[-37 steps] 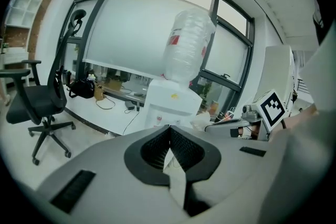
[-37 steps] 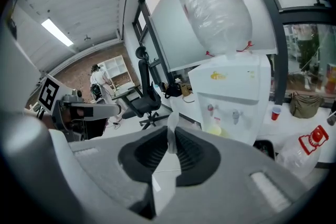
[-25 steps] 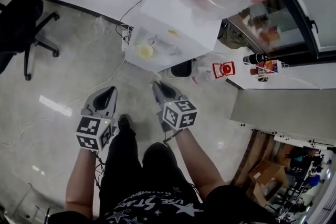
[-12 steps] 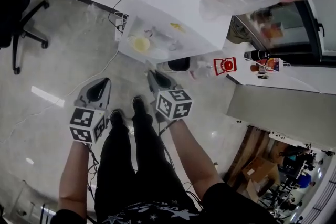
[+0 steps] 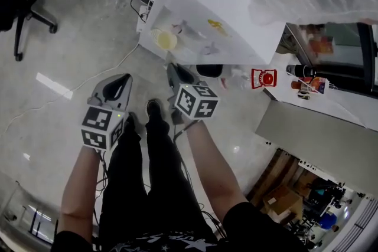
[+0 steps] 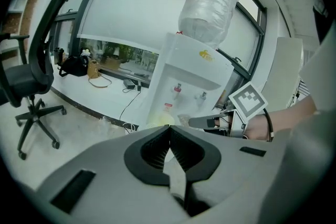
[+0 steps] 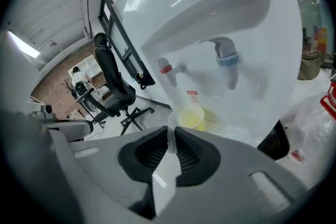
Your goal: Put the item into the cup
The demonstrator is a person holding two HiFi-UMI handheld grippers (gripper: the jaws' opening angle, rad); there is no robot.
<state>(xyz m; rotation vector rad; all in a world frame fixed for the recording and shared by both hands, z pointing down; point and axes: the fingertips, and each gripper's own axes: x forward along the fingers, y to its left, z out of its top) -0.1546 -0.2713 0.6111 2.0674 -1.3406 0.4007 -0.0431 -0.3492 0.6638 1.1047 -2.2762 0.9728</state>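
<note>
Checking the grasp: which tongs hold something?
The right tongs: a thin pale strip is pinched between them. The left tongs are shut on nothing.

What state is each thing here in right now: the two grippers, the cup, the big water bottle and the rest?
Left gripper: shut, empty.
Right gripper: shut on the item.
Cup: upright on the dispenser, item not yet in it.
Bottle: upside down atop the dispenser, film-wrapped.
Taps: no water running.
Chair: unoccupied.
</note>
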